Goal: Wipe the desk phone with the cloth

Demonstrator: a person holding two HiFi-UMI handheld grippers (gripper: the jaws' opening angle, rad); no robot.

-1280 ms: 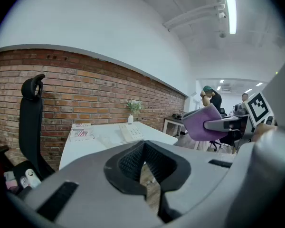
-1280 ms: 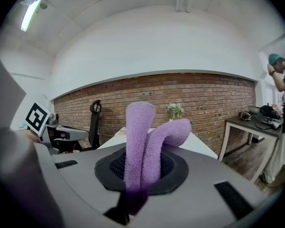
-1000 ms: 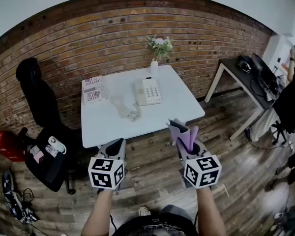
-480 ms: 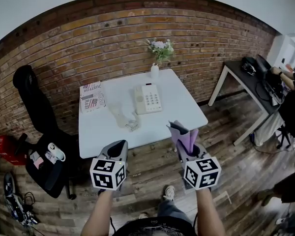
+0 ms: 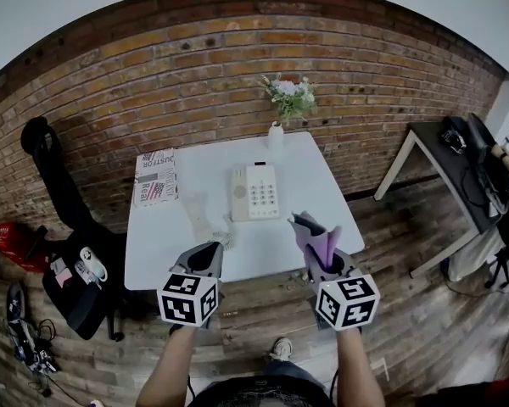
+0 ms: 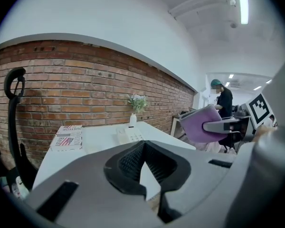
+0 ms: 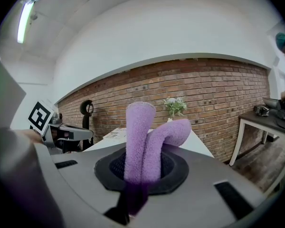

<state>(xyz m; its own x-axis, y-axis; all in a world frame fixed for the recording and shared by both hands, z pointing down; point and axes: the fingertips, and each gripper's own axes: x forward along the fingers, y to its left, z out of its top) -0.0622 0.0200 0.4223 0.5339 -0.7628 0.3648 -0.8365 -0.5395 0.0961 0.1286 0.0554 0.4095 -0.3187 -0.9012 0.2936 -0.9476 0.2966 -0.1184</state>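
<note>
A brick wall is seen at the back, and a wooden floor runs below it. A white tabletop is placed against the wall, and a black chair stands at its left side. A magazine is laid on the far left part of the tabletop, and a vase with flowers is set at the far edge.

The desk phone is found near the middle of the tabletop, with its long axis pointing away from the person. Its handset is lying off the cradle, just to the left of the phone, with the coiled cord beside it.

Both grippers are held up at about the near edge of the tabletop, well apart from the phone. The fingers of the left gripper are drawn almost together, and nothing is held between them. The fingers of the right gripper are closed on a purple cloth, whose folded ends stand up above them.

From the cloth, the phone lies ahead and a little to the left. It lies almost between the two grippers, so neither is clearly nearer. As the cloth is carried by the right one, a forward reach with a slight leftward turn is probably needed. The wiping is judged as not yet begun.
</note>
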